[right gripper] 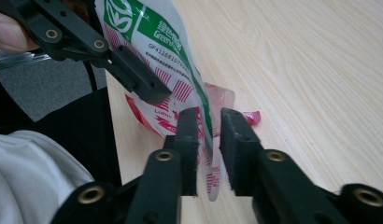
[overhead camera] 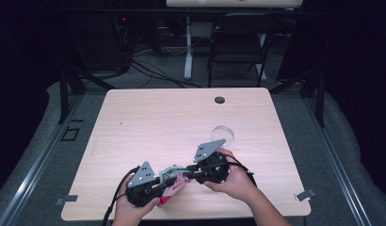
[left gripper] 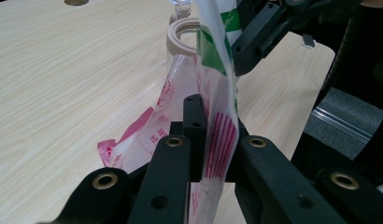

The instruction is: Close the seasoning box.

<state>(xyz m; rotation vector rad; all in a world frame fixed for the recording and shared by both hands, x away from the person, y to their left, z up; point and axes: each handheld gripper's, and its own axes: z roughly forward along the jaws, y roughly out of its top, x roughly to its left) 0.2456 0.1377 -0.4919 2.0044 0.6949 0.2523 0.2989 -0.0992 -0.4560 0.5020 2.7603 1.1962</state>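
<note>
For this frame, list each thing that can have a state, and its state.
Plastic bag: off the table at its top, held between both claws, lower end on the table.
Left claw: shut on the bag.
Right claw: jaws either side of the bag's edge, small gap visible; grip cannot be told.
Tape roll: lying flat on the table, untouched.

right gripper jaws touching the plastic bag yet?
Cannot tell. In the right gripper view the right gripper has its jaws on either side of the plastic bag edge, with a narrow gap showing by the right-hand jaw; contact at the other jaw is unclear.
</note>
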